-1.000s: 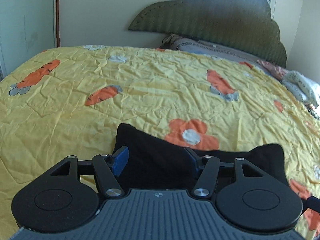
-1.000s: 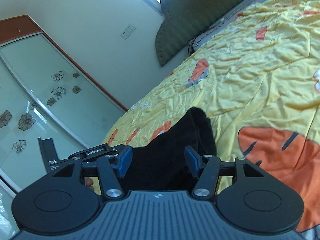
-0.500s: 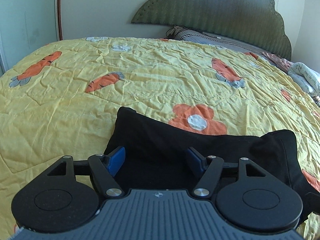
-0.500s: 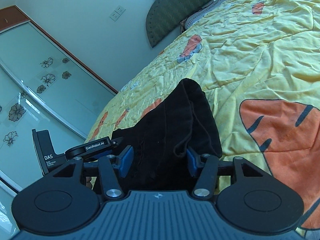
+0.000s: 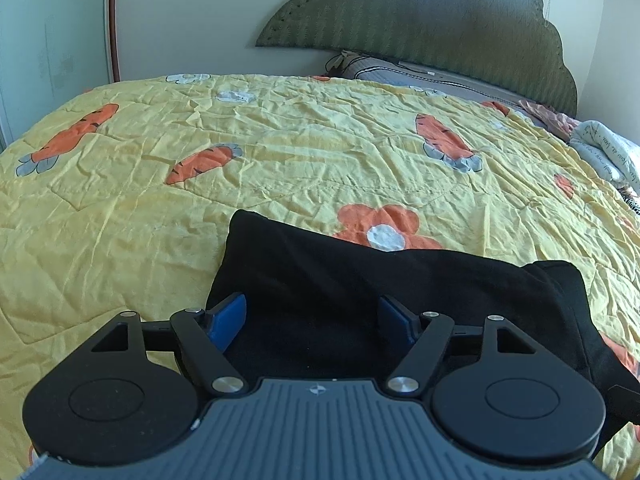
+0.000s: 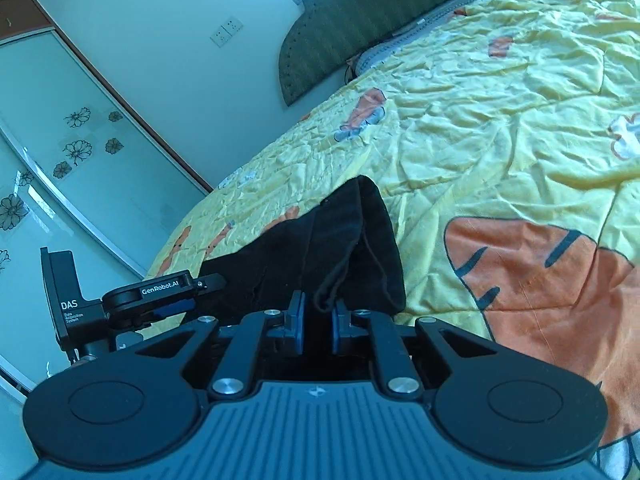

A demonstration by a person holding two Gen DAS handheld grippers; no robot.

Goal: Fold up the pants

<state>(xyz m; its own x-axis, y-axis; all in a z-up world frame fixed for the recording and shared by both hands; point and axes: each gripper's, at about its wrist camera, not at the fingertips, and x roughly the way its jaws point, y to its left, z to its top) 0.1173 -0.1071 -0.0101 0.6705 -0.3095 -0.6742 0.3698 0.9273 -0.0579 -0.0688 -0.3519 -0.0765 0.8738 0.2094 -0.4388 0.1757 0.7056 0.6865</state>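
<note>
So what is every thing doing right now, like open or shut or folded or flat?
black pants: lying bunched on the bed, not neatly folded yet.
left gripper: open, fingers wide over the pants.
right gripper: nearly shut, pinching the pants' edge.
yellow quilt: spread out, wrinkled.
pillow: lying by the headboard.

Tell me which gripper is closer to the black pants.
Right. The right gripper is nearly shut around a fold of the black pants; the left gripper is open, its fingers straddling them.
</note>
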